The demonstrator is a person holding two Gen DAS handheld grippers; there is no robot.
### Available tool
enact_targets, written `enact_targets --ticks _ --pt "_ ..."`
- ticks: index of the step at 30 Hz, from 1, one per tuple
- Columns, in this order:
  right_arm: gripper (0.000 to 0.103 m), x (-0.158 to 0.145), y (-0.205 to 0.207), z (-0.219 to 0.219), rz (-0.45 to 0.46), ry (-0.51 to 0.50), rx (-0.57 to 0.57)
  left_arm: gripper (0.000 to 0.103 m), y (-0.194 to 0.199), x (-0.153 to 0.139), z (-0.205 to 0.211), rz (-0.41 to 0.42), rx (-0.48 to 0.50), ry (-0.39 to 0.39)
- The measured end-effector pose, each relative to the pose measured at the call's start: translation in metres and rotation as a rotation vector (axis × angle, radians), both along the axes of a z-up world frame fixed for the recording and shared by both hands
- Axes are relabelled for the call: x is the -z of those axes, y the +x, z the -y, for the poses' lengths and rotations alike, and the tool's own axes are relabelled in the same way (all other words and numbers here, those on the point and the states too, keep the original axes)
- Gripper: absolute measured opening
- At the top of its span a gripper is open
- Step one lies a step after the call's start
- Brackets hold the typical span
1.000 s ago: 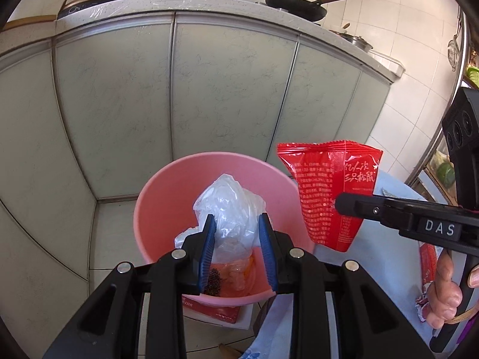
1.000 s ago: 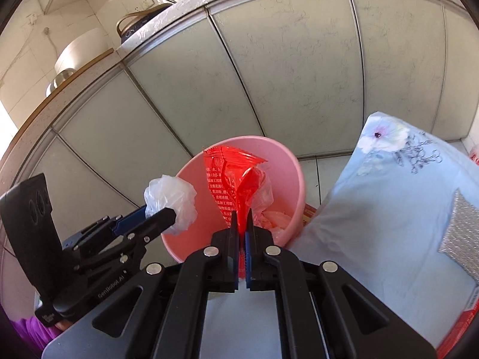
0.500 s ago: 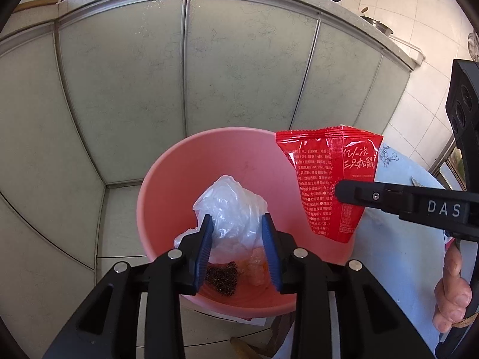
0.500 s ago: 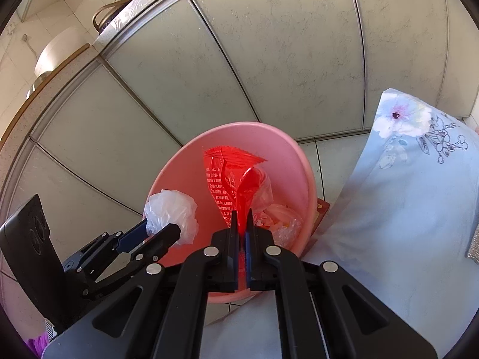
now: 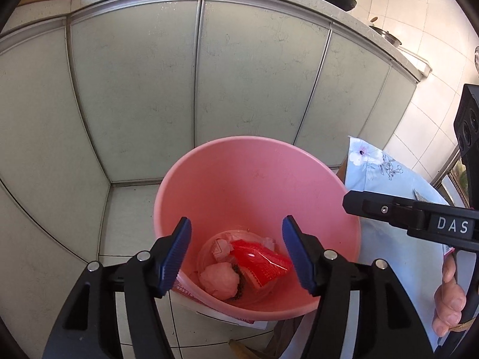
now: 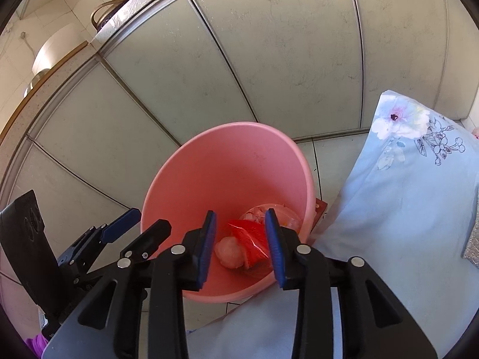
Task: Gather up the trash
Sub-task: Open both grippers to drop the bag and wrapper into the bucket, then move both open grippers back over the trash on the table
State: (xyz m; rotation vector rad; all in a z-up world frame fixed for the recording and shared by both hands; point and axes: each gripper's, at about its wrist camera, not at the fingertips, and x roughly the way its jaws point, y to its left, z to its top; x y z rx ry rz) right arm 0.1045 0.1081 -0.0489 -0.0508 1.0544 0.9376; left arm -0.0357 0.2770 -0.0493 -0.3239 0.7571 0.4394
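Both my left gripper (image 5: 236, 251) and right gripper (image 6: 241, 246) are opening, nothing between them, over the pink bin (image 5: 254, 161); dipping lower could knock its rim and tip it.

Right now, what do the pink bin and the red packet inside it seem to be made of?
The pink bin looks like molded plastic: a smooth, even, slightly glossy wall with a rolled rim. The red packet seems to be thin plastic or foil film, since it is creased, shows printed text and has bright glints on its surface. The exact film type cannot be told.
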Motion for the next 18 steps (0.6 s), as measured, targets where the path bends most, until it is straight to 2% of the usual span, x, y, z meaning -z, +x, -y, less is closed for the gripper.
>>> enact_targets --ticks 12,18 --pt "0.034 -0.024 -0.024 0.041 0.103 0.0 -0.022 0.063 -0.015 -0.023 0.015 0.046 0.058 0.021" --pt "0.034 -0.029 -0.042 0.077 0.108 -0.003 -0.027 0.063 -0.019 -0.039 0.034 0.084 0.114 0.029"
